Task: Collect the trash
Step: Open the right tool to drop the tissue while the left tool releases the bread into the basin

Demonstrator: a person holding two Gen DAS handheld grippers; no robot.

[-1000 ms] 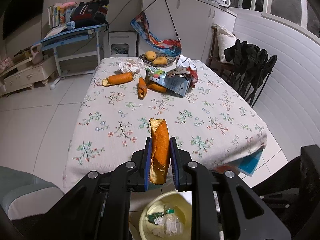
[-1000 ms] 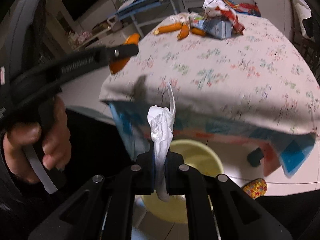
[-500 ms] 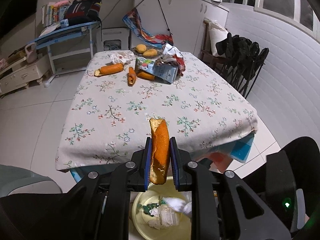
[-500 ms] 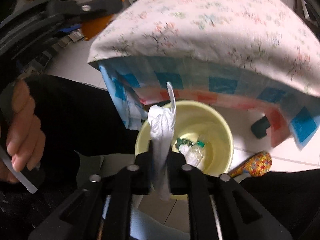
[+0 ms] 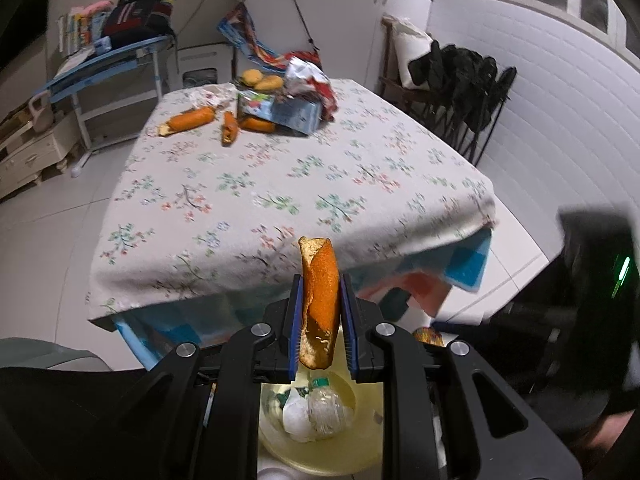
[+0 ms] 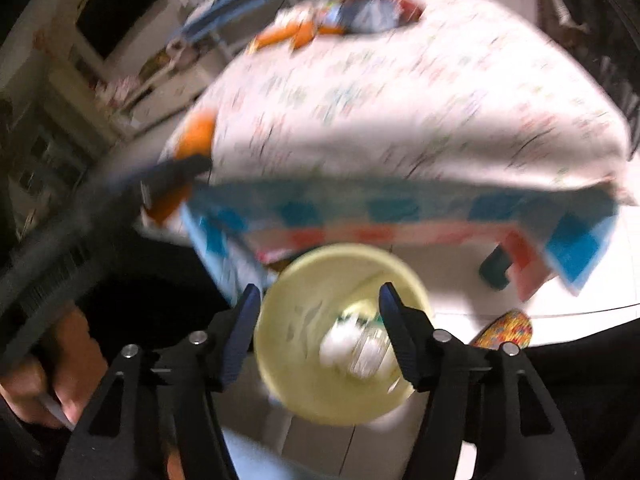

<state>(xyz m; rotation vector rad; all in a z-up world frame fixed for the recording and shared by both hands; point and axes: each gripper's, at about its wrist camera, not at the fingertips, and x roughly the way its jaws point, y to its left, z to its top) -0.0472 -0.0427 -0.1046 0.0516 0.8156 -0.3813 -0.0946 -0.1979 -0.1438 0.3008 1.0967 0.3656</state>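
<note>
Left hand-held gripper pinching peel above bin rim; right hand-held gripper spread wide over bin, beside table edge.

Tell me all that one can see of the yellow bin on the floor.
The yellow bin is round, open-topped and looks like pale plastic. It stands upright on the white tiled floor, just in front of the table's near edge. Inside lie a crumpled white tissue and a clear plastic bottle with a green cap. The left tool holds an orange peel above it; the right tool hangs open over it.
</note>
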